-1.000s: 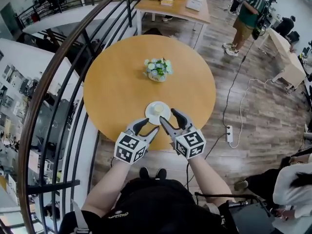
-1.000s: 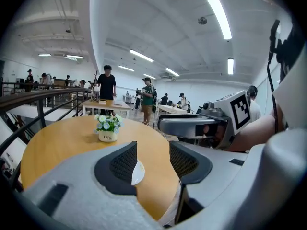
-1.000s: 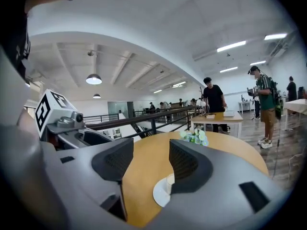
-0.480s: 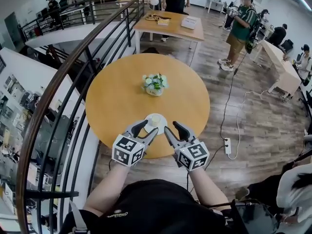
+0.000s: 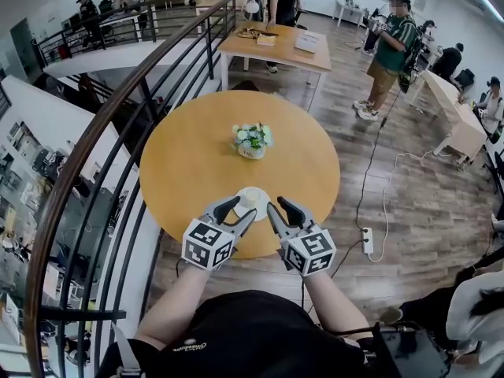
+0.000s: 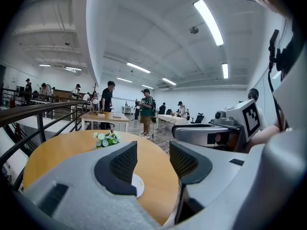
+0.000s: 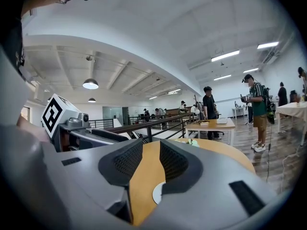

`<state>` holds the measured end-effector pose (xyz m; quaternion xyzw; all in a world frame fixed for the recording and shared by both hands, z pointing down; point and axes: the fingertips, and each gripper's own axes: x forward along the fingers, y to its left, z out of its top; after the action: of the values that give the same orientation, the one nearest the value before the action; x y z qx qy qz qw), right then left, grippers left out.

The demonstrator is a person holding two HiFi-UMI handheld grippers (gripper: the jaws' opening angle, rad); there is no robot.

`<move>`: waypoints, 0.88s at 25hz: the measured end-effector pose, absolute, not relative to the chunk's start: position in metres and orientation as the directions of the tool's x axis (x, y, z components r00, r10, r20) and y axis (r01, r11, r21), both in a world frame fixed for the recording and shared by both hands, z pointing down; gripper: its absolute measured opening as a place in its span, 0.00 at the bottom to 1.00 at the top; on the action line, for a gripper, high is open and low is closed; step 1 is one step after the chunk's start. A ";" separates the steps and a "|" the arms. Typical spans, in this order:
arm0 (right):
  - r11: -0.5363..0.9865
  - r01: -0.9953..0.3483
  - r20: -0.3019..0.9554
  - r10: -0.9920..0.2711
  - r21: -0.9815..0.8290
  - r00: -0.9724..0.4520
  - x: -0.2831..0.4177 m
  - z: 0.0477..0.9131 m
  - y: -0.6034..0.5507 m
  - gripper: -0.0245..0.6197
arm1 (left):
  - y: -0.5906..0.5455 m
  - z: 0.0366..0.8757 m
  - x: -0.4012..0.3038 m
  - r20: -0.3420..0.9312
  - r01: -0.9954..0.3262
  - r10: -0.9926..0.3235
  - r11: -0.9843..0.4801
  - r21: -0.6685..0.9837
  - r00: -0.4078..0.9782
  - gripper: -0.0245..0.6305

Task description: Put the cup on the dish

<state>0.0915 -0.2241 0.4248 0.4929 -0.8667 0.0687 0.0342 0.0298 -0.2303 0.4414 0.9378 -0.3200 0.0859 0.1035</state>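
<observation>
Cup point(image 5: 251, 198) sits upright on white dish point(image 5: 264, 197), near the front edge of the round wooden desk point(image 5: 189, 156). Both claws are just in front of the dish, on the person's side, tips pointing at it, neither touching the cup.

Left claw point(image 5: 242, 205): released, jaws wide apart, nothing between them. Its tips overlap the dish's near left rim in the head view; in the left gripper view the dish shows below the gap.

Right claw point(image 5: 277, 204): jaws have just been closing and are now clenched, empty. It is just right of the dish; in the right gripper view only desk top and a sliver of dish rim show through the slit.

Dish holds only the cup. Small pot of white and green flowers point(image 5: 252, 140) stands mid-desk, well apart from the dish.
</observation>
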 end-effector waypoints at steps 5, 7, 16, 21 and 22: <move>0.521 -0.849 0.144 -0.836 -0.089 -0.529 0.087 0.426 -0.227 0.21 | -0.236 0.441 0.027 0.234 -0.626 -0.589 -0.767 0.141 0.774 0.36; 0.527 -0.845 0.151 -0.832 -0.088 -0.534 0.085 0.427 -0.227 0.21 | -0.235 0.442 0.026 0.237 -0.626 -0.588 -0.766 0.143 0.774 0.36; 0.547 -0.833 0.169 -0.816 -0.088 -0.553 0.077 0.431 -0.226 0.21 | -0.238 0.445 0.022 0.243 -0.623 -0.583 -0.768 0.148 0.776 0.36; 0.544 -0.833 0.170 -0.816 -0.095 -0.552 0.076 0.434 -0.224 0.21 | -0.237 0.448 0.022 0.243 -0.618 -0.577 -0.771 0.153 0.780 0.36; 0.545 -0.833 0.169 -0.816 -0.097 -0.553 0.077 0.434 -0.224 0.21 | -0.237 0.447 0.023 0.244 -0.617 -0.576 -0.772 0.154 0.780 0.36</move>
<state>0.0768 -0.2245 0.4337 0.4699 -0.8773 0.0830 0.0517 0.0230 -0.2365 0.4467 0.9367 -0.3184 0.0916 0.1131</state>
